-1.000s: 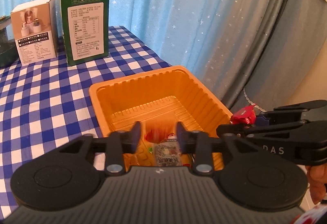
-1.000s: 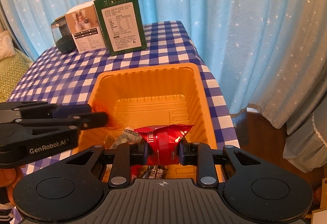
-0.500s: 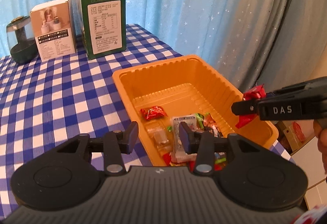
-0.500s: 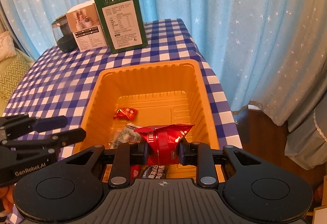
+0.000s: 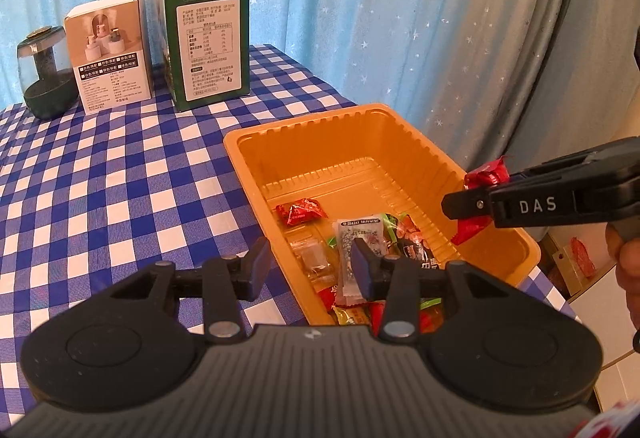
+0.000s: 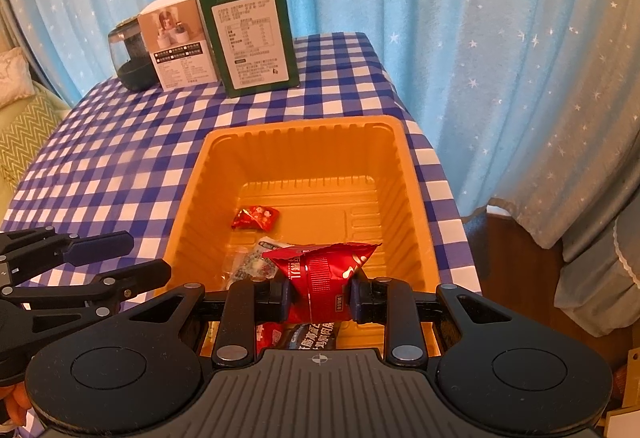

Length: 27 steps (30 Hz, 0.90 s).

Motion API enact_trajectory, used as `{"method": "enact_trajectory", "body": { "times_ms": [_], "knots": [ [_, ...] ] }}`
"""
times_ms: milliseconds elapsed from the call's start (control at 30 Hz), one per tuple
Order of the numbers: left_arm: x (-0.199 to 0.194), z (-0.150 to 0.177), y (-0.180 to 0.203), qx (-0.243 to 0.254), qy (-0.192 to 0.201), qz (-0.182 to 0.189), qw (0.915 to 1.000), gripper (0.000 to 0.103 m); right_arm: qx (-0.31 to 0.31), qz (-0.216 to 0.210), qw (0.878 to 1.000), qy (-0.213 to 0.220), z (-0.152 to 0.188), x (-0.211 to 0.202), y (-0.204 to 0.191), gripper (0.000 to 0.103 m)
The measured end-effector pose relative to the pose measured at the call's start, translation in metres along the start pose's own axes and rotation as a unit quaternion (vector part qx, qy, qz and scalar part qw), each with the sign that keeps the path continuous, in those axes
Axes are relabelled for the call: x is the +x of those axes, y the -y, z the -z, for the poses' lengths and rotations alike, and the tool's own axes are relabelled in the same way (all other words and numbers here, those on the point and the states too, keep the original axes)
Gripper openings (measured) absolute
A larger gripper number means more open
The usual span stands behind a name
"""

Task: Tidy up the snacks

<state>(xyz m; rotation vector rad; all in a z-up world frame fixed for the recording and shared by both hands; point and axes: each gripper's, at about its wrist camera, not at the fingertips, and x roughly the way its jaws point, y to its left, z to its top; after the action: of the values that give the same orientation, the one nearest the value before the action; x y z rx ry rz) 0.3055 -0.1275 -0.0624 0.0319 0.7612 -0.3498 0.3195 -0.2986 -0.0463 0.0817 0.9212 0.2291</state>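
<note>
A shiny red snack packet (image 6: 324, 278), crumpled at the waist, hangs upright above the near end of the orange tray (image 6: 412, 198). Inside the tray, a small red sachet (image 6: 255, 217) lies mid-floor; mixed wrapped snacks (image 5: 360, 238) pile at its near end.

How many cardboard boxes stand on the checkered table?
2: a white box beside a taller green box, both upright at the table's far end, next to a dark jar.
</note>
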Motion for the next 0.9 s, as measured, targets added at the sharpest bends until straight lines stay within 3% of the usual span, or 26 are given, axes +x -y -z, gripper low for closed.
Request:
{"method": "enact_trajectory", "body": {
  "times_ms": [300, 367, 433, 733, 900],
  "knots": [
    [0.000, 0.005, -0.004, -0.002, -0.003, -0.002, 1.0000, 0.040, 0.004, -0.019, 1.000, 0.006, -0.004, 0.008, -0.002, 0.028],
    [-0.001, 0.006, -0.004, -0.001, -0.003, -0.003, 1.0000, 0.040, 0.014, -0.032, 0.999, 0.000, -0.005, 0.011, 0.001, 0.036],
    [-0.003, 0.006, -0.006, -0.001, -0.002, -0.004, 1.0000, 0.040, 0.029, -0.035, 0.999, 0.005, -0.004, 0.010, 0.004, 0.061],
    [-0.010, 0.009, -0.002, -0.001, -0.002, -0.004, 1.0000, 0.040, 0.060, -0.030, 0.998, 0.011, 0.002, -0.004, 0.019, 0.062],
    [-0.022, 0.013, 0.005, -0.003, 0.000, -0.005, 1.0000, 0.045, 0.061, -0.030, 0.998, 0.013, 0.007, -0.019, 0.021, 0.062]
  ]
}}
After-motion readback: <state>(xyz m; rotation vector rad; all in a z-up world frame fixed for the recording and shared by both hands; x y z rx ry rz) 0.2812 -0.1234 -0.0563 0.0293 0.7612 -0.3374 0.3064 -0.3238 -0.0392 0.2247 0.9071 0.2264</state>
